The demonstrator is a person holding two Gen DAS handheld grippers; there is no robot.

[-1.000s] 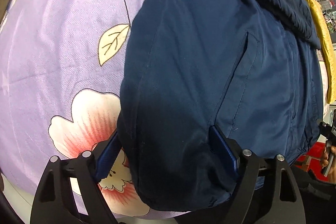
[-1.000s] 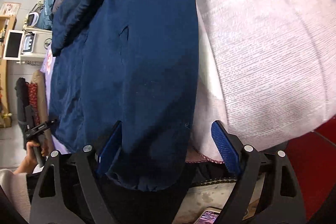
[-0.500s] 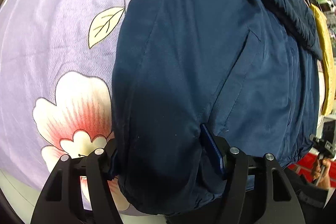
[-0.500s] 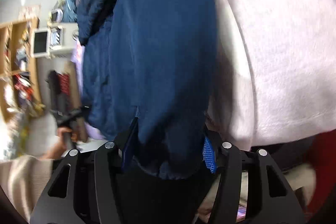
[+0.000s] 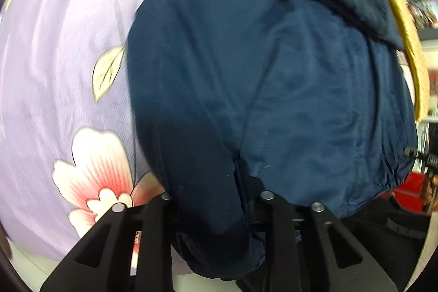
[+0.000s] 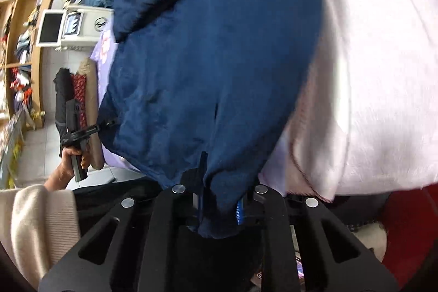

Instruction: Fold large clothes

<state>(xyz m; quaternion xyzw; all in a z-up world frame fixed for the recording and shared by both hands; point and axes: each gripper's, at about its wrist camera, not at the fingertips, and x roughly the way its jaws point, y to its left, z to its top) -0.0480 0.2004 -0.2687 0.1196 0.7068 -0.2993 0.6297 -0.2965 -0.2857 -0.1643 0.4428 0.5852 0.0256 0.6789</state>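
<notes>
Both tongs have closed since a second ago: the left tongs [image 5: 216, 199] now pinch the near hem of the navy jacket [image 5: 260, 78], and the right tongs [image 6: 219, 199] pinch its other corner. It lies on a bed, over a lilac flowered sheet [image 5: 60, 67] and a pale pink blanket [image 6: 369, 73]. To fold well, she should lift both corners level, keep the hem taut between them, and carry it evenly toward the collar. Both views are smeared with motion, and cloth hides the pads, so how deep each bite goes is probably shallow, though I can't be sure.
</notes>
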